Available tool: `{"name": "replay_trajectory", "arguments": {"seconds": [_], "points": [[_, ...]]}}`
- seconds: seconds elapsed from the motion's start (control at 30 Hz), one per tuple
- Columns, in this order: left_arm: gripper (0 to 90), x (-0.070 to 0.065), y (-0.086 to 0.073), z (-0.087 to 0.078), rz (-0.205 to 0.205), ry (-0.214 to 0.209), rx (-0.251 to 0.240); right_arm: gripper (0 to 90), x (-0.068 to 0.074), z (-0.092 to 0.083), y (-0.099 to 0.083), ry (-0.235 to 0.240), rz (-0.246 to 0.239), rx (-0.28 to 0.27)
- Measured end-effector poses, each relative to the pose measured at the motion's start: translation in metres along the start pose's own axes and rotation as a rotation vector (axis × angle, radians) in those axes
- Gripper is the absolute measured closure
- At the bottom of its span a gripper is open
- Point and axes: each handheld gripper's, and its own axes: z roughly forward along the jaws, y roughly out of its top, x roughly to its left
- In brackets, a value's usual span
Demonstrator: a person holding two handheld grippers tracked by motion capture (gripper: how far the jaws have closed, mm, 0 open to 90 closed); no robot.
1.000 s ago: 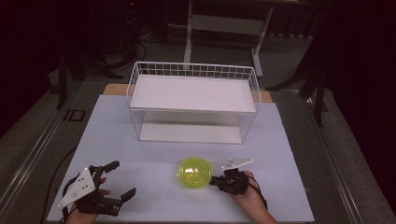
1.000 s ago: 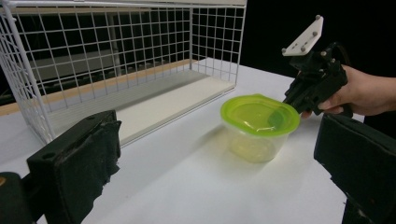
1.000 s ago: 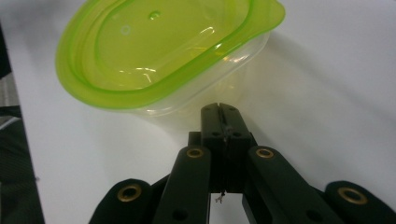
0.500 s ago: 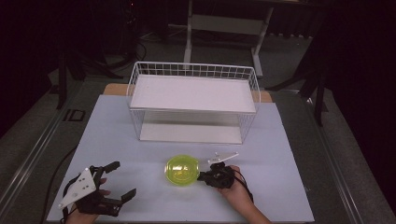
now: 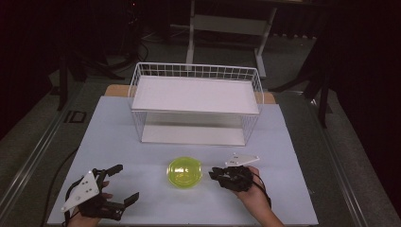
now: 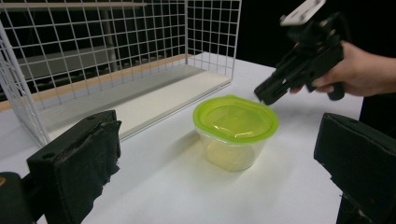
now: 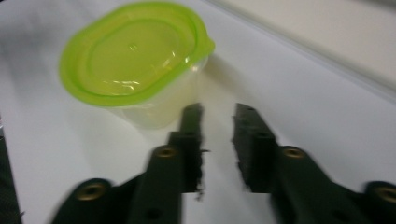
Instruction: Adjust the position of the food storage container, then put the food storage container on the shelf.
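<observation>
**Letting go of the green-lidded tub in front of the rack**

Standing at the back of the white table (image 5: pixel 118 127), the wire rack (image 5: pixel 196 101) is the biggest thing here; its two white shelves are bare. The lidded tub (image 5: pixel 185 172) sits just in front of the rack, midway along it, upright on the table with its green lid on.

The tub looks like thin clear plastic: probably light, slightly springy, smooth and liable to slide on the tabletop. A hold across the lid's rim, or on the small tab that juts from it, seems safest; squeezing the wall could flex it.

Near the tub on its right, the right gripper (image 7: pixel 217 116) has just been opening, its jaws a little apart with nothing between them, clear of the tub. Farther from the rack, at the table's front-left corner, the left gripper (image 6: pixel 215 154) has its jaws spread wide, empty.
</observation>
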Motion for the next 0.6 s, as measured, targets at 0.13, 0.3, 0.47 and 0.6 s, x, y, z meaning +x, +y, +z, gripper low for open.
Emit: {"name": "replay_trajectory", "arguments": {"seconds": [0.13, 0.3, 0.47, 0.6], "points": [[1.4, -0.003, 0.0, 0.004, 0.004, -0.019, 0.015, 50.8, 0.009, -0.016, 0.003, -0.009, -0.034, -0.05], [1.4, -0.004, 0.0, 0.006, -0.004, -0.025, 0.021, 31.9, 0.017, -0.024, 0.005, 0.019, -0.04, -0.101], [1.4, -0.007, 0.004, 0.011, -0.01, -0.042, 0.022, 14.4, 0.025, -0.024, 0.009, 0.063, -0.047, -0.141], [1.4, -0.01, 0.009, 0.015, -0.026, -0.083, 0.023, 14.3, 0.031, -0.025, 0.016, 0.064, -0.058, -0.163]]}}
